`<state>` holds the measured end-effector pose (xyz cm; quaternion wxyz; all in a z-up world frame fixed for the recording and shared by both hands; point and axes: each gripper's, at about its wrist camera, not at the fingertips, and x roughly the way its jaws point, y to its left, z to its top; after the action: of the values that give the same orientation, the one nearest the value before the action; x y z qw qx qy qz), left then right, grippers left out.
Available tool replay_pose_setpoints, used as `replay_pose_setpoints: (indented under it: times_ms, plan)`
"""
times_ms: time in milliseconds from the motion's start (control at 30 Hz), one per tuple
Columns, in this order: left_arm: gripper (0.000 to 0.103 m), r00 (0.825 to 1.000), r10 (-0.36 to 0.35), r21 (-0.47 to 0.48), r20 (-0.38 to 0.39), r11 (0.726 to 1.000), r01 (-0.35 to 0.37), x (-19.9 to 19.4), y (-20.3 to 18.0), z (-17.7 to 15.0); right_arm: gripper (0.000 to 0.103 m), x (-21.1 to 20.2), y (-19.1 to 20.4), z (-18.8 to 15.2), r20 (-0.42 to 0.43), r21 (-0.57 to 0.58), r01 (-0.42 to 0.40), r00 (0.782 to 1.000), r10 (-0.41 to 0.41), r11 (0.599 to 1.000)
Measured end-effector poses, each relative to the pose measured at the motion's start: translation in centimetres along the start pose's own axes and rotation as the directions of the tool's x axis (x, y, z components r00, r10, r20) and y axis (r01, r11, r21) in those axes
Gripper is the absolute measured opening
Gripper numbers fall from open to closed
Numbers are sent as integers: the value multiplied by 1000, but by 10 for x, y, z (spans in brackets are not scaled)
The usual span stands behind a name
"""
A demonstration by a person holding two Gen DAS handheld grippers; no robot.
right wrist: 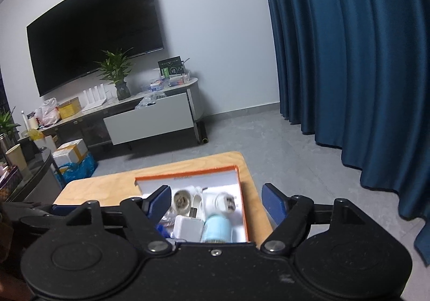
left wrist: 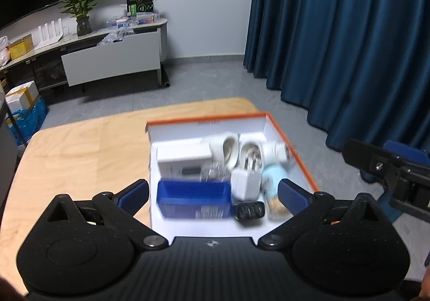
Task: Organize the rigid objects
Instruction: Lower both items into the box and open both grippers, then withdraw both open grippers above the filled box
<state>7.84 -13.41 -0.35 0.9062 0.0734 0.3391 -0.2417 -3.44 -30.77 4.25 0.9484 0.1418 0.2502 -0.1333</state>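
An orange-rimmed white box point(left wrist: 204, 119) lies on the wooden table point(left wrist: 80, 153). Inside it are a blue box point(left wrist: 193, 193), a flat white box point(left wrist: 182, 157), a white charger point(left wrist: 246, 182), a small black item point(left wrist: 250, 210), a light blue cylinder point(left wrist: 272, 180) and two white cup-like pieces point(left wrist: 228, 149). My left gripper point(left wrist: 213, 193) hovers open over the box's near end, its jaws empty. My right gripper point(right wrist: 217, 201) is open above the same box point(right wrist: 188, 174), over the charger point(right wrist: 188, 228) and the cylinder point(right wrist: 217, 228). It grips nothing.
A dark blue curtain point(left wrist: 336, 32) hangs to the right of the table. Across the grey floor stand a low cabinet point(left wrist: 113, 59) with a potted plant point(left wrist: 80, 10) and clutter, and a wall television point(right wrist: 94, 26). Cartons and blue bags point(left wrist: 27, 107) sit at far left.
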Motion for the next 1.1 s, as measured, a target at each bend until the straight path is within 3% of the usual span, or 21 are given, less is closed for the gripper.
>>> replay_pose_setpoints:
  times_ms: [433, 1100]
  plan:
    - [103, 998, 50, -54, -50, 997, -53, -20, 3, -28, 90, -23, 7, -44, -82, -30, -29, 996, 26, 999]
    - [103, 995, 83, -53, -63, 995, -86, -26, 1, -46, 90, -26, 10, -59, -105, -32, -24, 994, 20, 999]
